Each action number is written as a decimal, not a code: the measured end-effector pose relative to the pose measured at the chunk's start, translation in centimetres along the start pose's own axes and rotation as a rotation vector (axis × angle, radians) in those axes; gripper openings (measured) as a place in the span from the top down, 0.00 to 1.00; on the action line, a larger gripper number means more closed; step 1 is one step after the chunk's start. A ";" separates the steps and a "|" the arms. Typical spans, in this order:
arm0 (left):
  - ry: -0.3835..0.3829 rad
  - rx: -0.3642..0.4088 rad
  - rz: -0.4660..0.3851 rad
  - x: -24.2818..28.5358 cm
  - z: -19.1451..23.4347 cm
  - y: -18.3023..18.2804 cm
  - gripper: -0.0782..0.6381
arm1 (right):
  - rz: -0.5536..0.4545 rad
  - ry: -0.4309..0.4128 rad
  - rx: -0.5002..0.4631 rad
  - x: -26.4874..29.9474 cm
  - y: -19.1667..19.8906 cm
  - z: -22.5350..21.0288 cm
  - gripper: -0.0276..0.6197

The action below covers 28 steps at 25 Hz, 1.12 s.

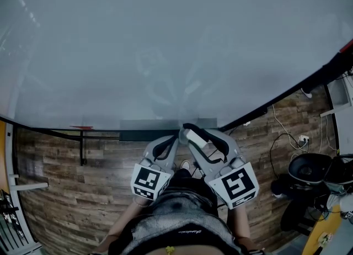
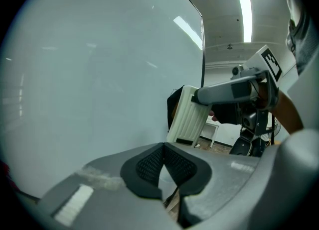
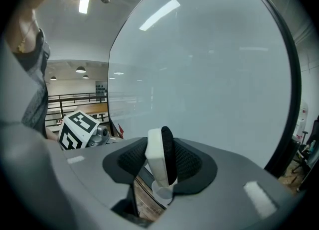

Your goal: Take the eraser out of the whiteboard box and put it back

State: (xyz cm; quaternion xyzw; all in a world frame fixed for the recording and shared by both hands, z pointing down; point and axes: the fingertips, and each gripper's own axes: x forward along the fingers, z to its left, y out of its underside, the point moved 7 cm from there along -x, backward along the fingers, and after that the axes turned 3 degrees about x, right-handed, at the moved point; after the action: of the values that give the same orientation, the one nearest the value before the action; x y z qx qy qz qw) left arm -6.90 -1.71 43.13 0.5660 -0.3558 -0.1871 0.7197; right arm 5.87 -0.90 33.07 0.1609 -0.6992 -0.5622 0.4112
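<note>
Room contents, apart from the work in hand:

- Whiteboard: large, pale, wiped clean, with faint reflections on it. A black frame runs along its lower right edge.
- Floor: dark wooden planks, mixed brown tones.
- Cables: thin and pale, looping loosely over the planks to the right, near a white plug block.
- Round black seat: on the floor further right. Other gear beside it is too cluttered to name.
- Ceiling strip light: long, white, lit.
- Round ceiling lamps: two, lit, far back in the hall.
- Railing: dark, horizontal bars, in the background.
</note>
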 end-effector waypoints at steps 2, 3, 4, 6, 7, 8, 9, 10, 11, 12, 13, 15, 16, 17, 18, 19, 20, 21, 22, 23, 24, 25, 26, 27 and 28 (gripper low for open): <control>-0.008 0.014 -0.016 0.1 0.1 0.1 0.89 | -0.001 -0.003 0.000 0.1 0.1 0.0 0.70; -0.010 0.016 -0.019 0.1 0.2 0.2 0.89 | 0.000 -0.003 -0.001 0.1 0.1 0.0 0.70; -0.011 0.016 -0.020 0.1 0.2 0.2 0.89 | 0.000 -0.004 -0.002 0.1 0.1 -0.1 0.70; -0.012 0.017 -0.019 0.1 0.1 0.2 0.89 | 0.000 -0.006 -0.003 0.1 0.3 -0.1 0.70; -0.012 0.018 -0.019 0.0 0.1 0.2 0.89 | -0.001 -0.007 -0.003 0.1 0.3 -0.1 0.70; -0.013 0.020 -0.019 0.0 0.0 0.2 0.89 | -0.002 -0.007 -0.002 0.1 0.3 0.0 0.70; -0.014 0.022 -0.019 0.0 0.0 0.2 0.89 | -0.004 -0.007 0.000 0.1 0.3 0.0 0.70; -0.015 0.025 -0.019 0.0 0.0 0.1 0.89 | -0.005 -0.007 0.000 0.1 0.3 0.0 0.70; -0.016 0.028 -0.019 0.0 -0.1 0.1 0.89 | -0.005 -0.007 0.000 0.0 0.3 0.0 0.70; -0.016 0.029 -0.018 -0.1 -0.1 0.1 0.89 | -0.005 -0.007 -0.001 0.0 0.4 0.0 0.70; -0.016 0.030 -0.018 -0.1 -0.1 0.1 0.89 | -0.006 -0.006 -0.003 0.0 0.4 0.0 0.70; -0.015 0.028 -0.017 -0.1 -0.2 0.1 0.89 | -0.008 -0.005 -0.003 -0.1 0.4 0.0 0.70; -0.014 0.026 -0.018 0.0 -0.2 0.0 0.89 | -0.008 -0.004 -0.002 -0.1 0.4 0.0 0.70; -0.014 0.025 -0.019 0.0 -0.2 0.0 0.89 | -0.007 -0.004 -0.001 -0.1 0.5 0.0 0.70; -0.015 0.025 -0.020 0.0 -0.2 0.0 0.89 | -0.006 -0.005 0.000 -0.1 0.5 0.0 0.70; -0.015 0.026 -0.021 0.0 -0.2 0.0 0.89 | -0.006 -0.006 0.001 0.0 0.5 0.0 0.70; -0.015 0.027 -0.022 0.0 -0.2 0.0 0.89 | -0.005 -0.007 0.001 0.0 0.5 0.0 0.70; -0.015 0.027 -0.021 0.0 -0.2 0.0 0.89 | -0.004 -0.007 0.000 0.0 0.6 0.0 0.70; -0.014 0.024 -0.017 0.0 -0.2 0.0 0.89 | -0.003 -0.007 0.000 0.1 0.6 0.0 0.70; -0.011 0.017 -0.009 0.0 -0.3 0.0 0.89 | -0.003 -0.007 0.001 0.1 0.6 0.0 0.70; -0.009 0.008 0.000 0.0 -0.4 0.0 0.89 | -0.003 -0.007 0.002 0.1 0.6 0.0 0.70; -0.008 0.003 0.005 0.0 -0.4 0.0 0.89 | -0.003 -0.008 0.002 0.1 0.6 0.0 0.70; -0.008 0.002 0.005 0.0 -0.3 0.1 0.89 | -0.002 -0.008 0.002 0.2 0.6 0.0 0.70; -0.008 0.000 0.006 0.0 -0.3 0.1 0.89 | -0.001 -0.009 0.001 0.2 0.6 -0.1 0.70; -0.008 0.000 0.005 0.1 -0.3 0.1 0.89 | 0.000 -0.009 0.000 0.2 0.6 -0.1 0.70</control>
State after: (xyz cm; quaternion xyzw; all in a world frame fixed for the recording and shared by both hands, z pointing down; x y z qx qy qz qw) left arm -6.69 -1.54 43.19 0.5643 -0.3603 -0.1875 0.7188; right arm 5.94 -0.88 33.75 0.1585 -0.7012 -0.5629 0.4078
